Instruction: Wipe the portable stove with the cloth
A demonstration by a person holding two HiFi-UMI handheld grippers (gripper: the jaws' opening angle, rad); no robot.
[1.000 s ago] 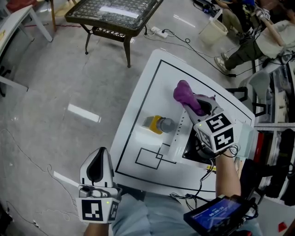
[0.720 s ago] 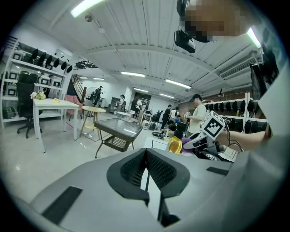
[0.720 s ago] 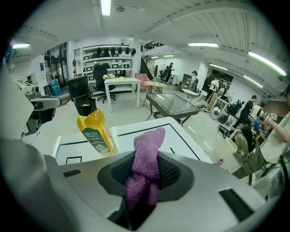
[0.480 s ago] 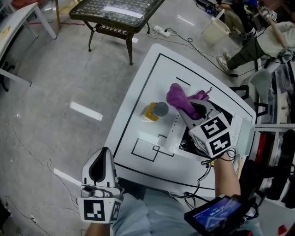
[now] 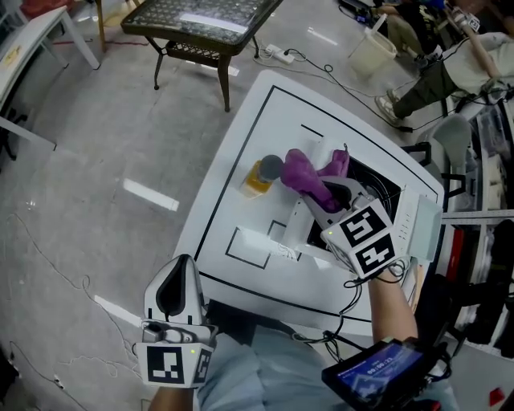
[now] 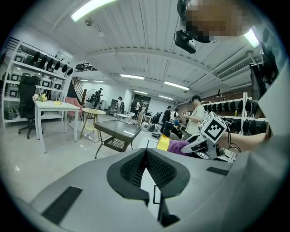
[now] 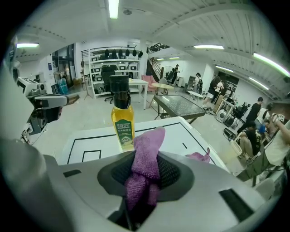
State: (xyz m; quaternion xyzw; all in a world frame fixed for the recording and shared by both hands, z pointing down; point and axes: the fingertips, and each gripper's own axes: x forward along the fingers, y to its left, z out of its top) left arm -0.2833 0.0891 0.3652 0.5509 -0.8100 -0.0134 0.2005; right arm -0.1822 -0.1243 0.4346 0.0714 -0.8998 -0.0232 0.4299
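**Cloth in hand at the stove's edge; wipe in progress or about to start**

Right tongs [image 7: 145, 171]: clenched on a purple cloth [image 5: 306, 173], which bunches between the pads and trails out ahead of them. Left tongs [image 6: 146, 154]: pads together, nothing between them, held low at the lower left of the head view, off the surface and well apart from the work.

The stove [image 5: 373, 186] sits at the right of the white surface [image 5: 241, 210], black top facing up. The cloth hangs at the stove's upper left edge, just beside a yellow oil bottle [image 5: 261, 175]. Whether the cloth presses on the stove or touches the bottle cannot be told.

Judgement: the wiping step is in hand, with the cloth at the stove's rim. The next move calls for drawing the cloth back across the black top with the grip kept firm, steering away from the bottle, which stands close enough to be knocked.

The surface carries black marked lines, the bottle and the stove. The room has a shiny grey floor. At the upper left of the head view stands a glass-topped metal table [image 5: 201, 20]. A power strip [image 5: 277, 54] lies beside it, and a seated person is at the upper right.
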